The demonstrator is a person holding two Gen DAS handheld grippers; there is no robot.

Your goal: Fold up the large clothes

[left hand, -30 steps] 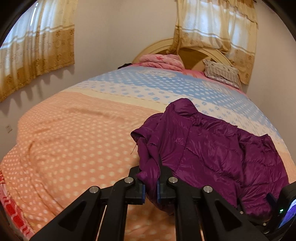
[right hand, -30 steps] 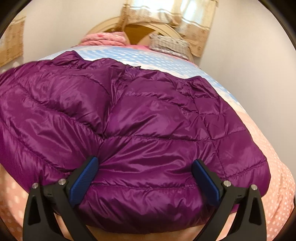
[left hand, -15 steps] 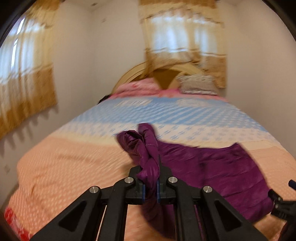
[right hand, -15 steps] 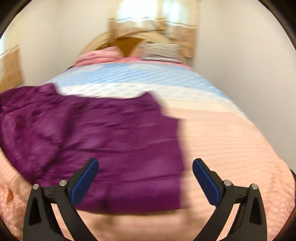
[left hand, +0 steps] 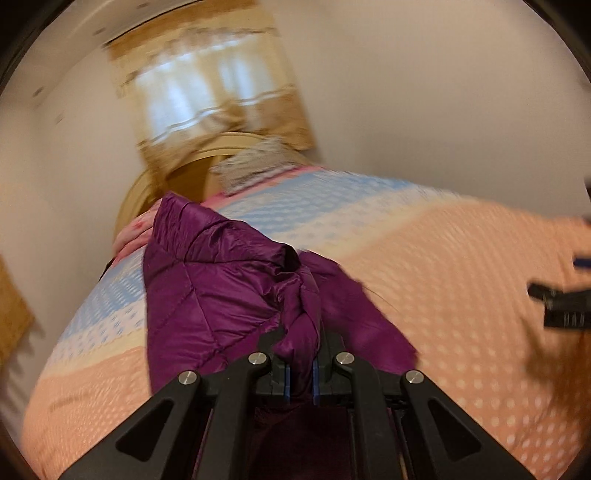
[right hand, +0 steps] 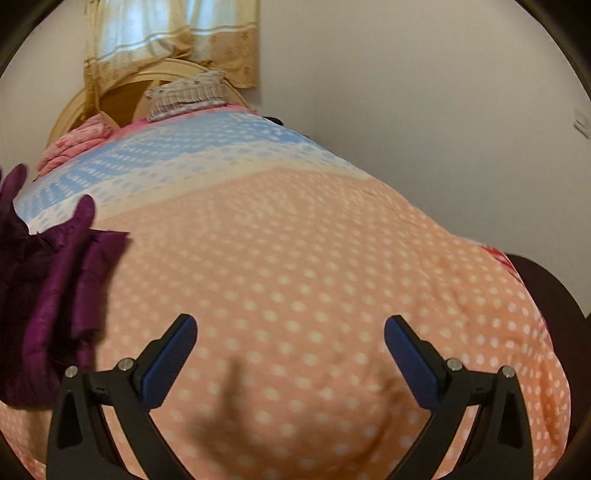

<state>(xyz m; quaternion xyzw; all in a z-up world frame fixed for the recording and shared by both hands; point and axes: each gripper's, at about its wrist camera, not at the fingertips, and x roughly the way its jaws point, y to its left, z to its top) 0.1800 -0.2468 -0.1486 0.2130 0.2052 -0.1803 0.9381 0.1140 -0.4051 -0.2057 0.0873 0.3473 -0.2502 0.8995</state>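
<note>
The left gripper (left hand: 300, 380) is pinching a twisted bunch of the purple puffer jacket (left hand: 221, 295) tight between its fingers (left hand: 286, 380), with the blue pads squeezed against the fabric on both sides. The rest of the jacket is bunching up in front of that gripper, on the left half of the bed (left hand: 461, 277), its quilted panels puffing up toward the headboard (left hand: 140, 195) end.

The right gripper (right hand: 290, 354) is hanging over bare bedspread with its fingers (right hand: 170, 354) spread wide and nothing between them. In the right wrist view the jacket is only showing at the far left edge, well apart from those fingers.

The bedspread is going from peach with white dots near the cameras to a cream band and then blue up top. A striped pillow (right hand: 188, 94) and a pink folded blanket (right hand: 77, 146) are sitting at the head end, against the rounded wooden headboard, with a yellowish curtain (right hand: 177, 33) hanging behind. The left wrist view is pretty blurry and tilted, and the right gripper is poking in at its right edge as a dark shape.
</note>
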